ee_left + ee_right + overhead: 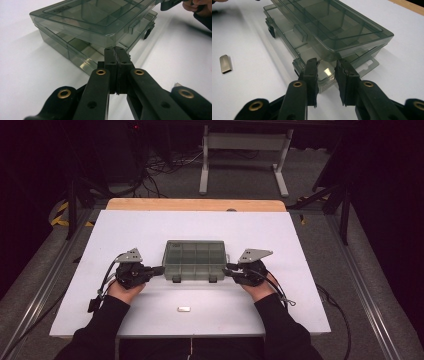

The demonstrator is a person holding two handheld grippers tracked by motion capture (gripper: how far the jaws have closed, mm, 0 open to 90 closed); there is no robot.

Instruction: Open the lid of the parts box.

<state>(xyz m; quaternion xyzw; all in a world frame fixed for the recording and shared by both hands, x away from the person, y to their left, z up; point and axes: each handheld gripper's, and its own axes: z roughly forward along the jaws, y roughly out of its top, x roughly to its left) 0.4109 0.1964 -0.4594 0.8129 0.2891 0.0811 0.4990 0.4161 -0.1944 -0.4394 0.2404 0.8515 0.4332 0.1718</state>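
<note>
Flanking the smoky box [195, 259] mid-bench, its long axis running 9 to 3 o'clock, the left hand-held gripper [161, 268] was shut at its 9 o'clock end while the right hand-held gripper [229, 268] pinched the 3 o'clock tab.

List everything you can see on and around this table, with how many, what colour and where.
Translucent grey plastic compartment box: one, smoky grey, middle of the board, lid slightly raised.
Small silver metal piece: one, silver, on the board near the front edge.
White board: one, white, covers the table.
Wooden tabletop: one, light brown, strip at the far edge.
White metal frame: one, white, on the floor beyond the table.
Cables: several, black, on the floor at the back left.
Left claw: one, black, shut, at the box's left end.
Right claw: one, black, jaws either side of the box's right edge.
</note>
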